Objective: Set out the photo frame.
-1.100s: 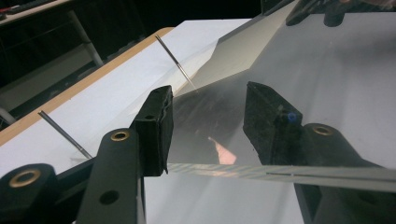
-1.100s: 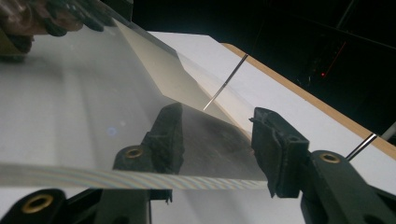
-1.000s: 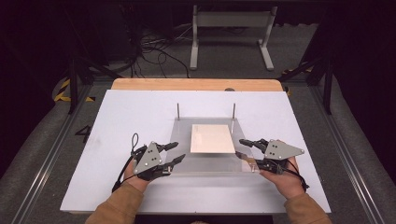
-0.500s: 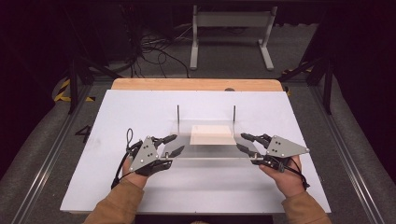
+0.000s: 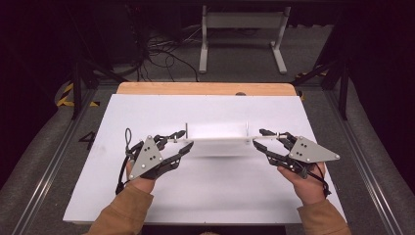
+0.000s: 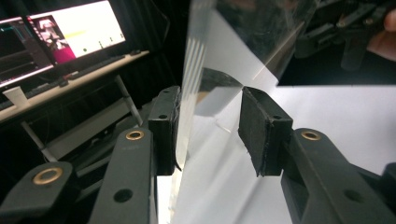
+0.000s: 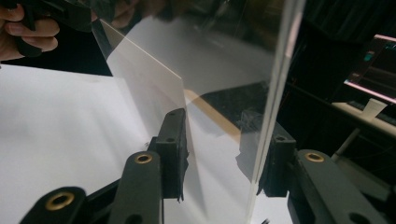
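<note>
Both grippers have lifted the clear tray [image 5: 218,143] off the table [image 5: 147,112], jaws closing.
Tray runs left-right between left gripper [image 5: 182,142] and right gripper [image 5: 260,139]; each holds an end wall.

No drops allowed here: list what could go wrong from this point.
Slip: left gripper and right gripper have just been closing around the clear plastic tray, yet each gripper view shows one pad apart from it. Tilt: uneven hands could tip it onto the white table.
</note>
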`<control>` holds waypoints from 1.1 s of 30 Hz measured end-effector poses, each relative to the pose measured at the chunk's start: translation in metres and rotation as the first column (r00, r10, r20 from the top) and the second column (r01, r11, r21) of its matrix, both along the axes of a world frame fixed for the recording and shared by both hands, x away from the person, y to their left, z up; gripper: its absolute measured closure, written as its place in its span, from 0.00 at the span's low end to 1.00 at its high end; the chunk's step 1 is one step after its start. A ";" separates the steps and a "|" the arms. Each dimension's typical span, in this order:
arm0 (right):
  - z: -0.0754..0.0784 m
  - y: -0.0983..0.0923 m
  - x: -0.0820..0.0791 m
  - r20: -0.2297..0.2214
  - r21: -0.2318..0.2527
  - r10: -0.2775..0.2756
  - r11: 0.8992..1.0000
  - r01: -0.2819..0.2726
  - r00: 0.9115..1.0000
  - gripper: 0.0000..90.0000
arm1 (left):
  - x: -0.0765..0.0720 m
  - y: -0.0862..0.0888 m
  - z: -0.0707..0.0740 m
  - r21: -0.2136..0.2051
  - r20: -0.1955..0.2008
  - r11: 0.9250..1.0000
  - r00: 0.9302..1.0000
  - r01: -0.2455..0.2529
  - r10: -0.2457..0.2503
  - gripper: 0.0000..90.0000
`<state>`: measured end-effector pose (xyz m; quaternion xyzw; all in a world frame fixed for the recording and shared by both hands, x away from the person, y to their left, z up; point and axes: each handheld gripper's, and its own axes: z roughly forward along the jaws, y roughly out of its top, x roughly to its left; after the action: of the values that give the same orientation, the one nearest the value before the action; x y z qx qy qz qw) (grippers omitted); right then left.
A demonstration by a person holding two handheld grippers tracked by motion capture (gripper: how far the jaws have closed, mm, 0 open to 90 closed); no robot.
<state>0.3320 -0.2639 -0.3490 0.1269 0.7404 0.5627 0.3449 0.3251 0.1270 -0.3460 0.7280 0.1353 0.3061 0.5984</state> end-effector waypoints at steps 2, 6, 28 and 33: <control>0.002 0.001 -0.001 0.008 0.005 -0.003 1.000 0.003 1.000 0.67 | 0.000 0.001 0.003 -0.014 -0.002 1.000 1.000 0.000 0.000 0.66; 0.011 0.004 -0.006 0.006 0.021 -0.004 1.000 0.004 1.000 0.67 | 0.000 0.007 0.010 -0.058 -0.025 0.998 1.000 0.017 -0.018 0.66; 0.033 0.010 -0.031 -0.142 0.065 0.003 0.998 0.006 0.990 0.66 | -0.010 0.016 0.031 -0.124 -0.150 0.990 0.985 0.072 -0.091 0.68; 0.031 0.012 -0.025 -0.139 0.089 0.013 0.996 -0.001 0.990 0.66 | -0.003 0.017 0.028 -0.157 -0.168 0.986 0.982 0.057 -0.084 0.65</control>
<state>0.3067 -0.2522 -0.3184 0.1784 0.7375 0.5859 0.2845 0.3222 0.1445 -0.3181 0.7087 0.1840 0.2087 0.6483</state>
